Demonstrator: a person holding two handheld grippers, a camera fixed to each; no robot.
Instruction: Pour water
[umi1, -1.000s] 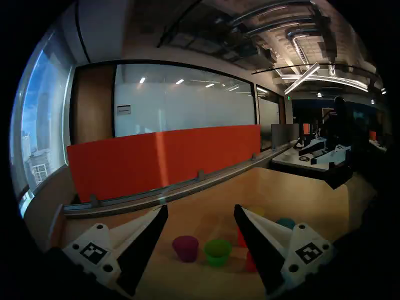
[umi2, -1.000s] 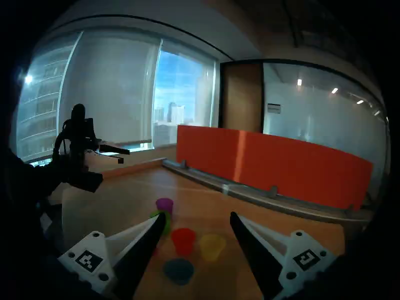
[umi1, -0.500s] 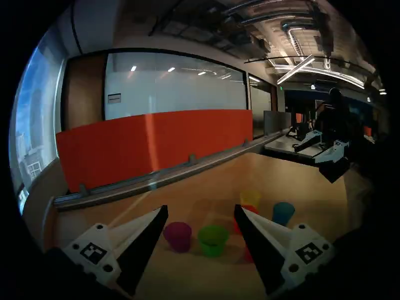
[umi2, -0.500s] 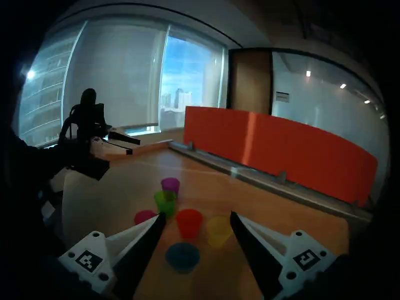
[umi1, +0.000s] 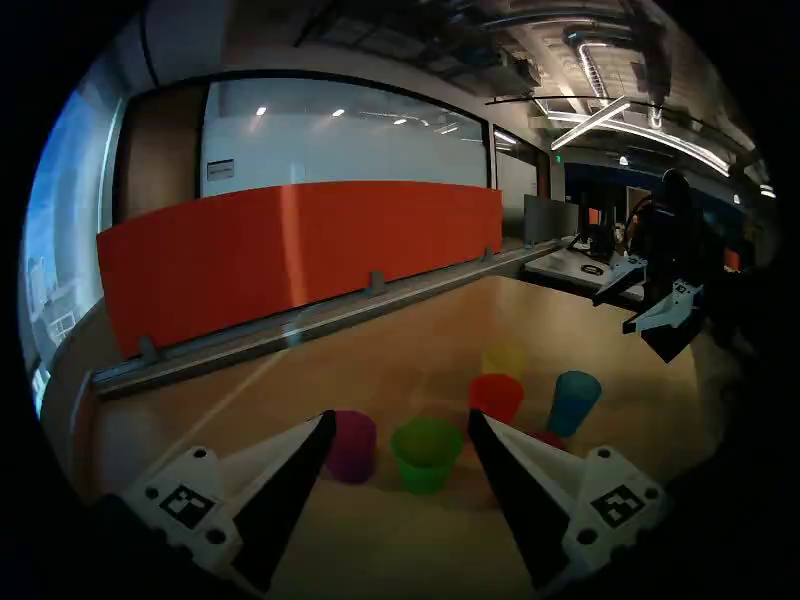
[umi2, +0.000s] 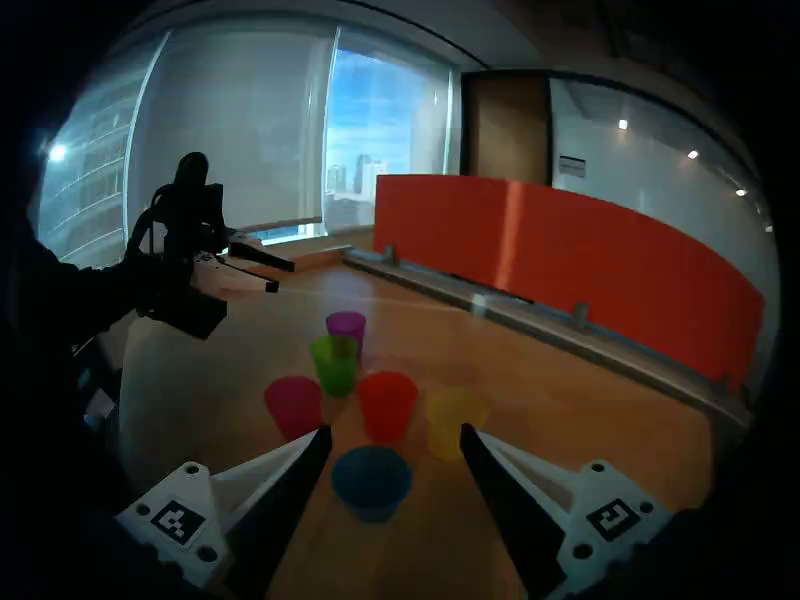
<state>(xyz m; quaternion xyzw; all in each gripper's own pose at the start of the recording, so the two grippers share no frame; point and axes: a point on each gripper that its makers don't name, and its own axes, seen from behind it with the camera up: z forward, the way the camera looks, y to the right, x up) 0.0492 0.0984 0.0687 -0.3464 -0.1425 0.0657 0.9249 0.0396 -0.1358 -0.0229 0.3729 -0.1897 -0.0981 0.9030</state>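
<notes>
While both grippers hang empty over the wooden table (umi1: 300, 370), we take the cluster of plastic cups from left to right in the left gripper view. First comes the purple cup (umi1: 352, 445), just behind our left finger. Next, the green cup (umi1: 427, 455) sits between the fingers of the left gripper (umi1: 398, 415), whose jaws stand wide apart on nothing. Then comes the red cup (umi1: 495, 397) with the yellow cup (umi1: 503, 358) behind it, a pink cup (umi1: 548, 438) mostly hidden by our right finger, and the blue cup (umi1: 575, 402) farthest right. The right gripper (umi2: 392, 430) is likewise spread and holds nothing; in its own view the blue cup lies nearest, centred between its fingers. We cannot tell which cup holds water, since the rims are seen too flat. We judge the step in hand to be the reach for a cup. To do it well, we should come down level, straddle one cup only and keep our fingertips off its close neighbours. We should then close gently on the wall below the rim, since thin plastic will likely flex, and lift it upright before tilting
</notes>
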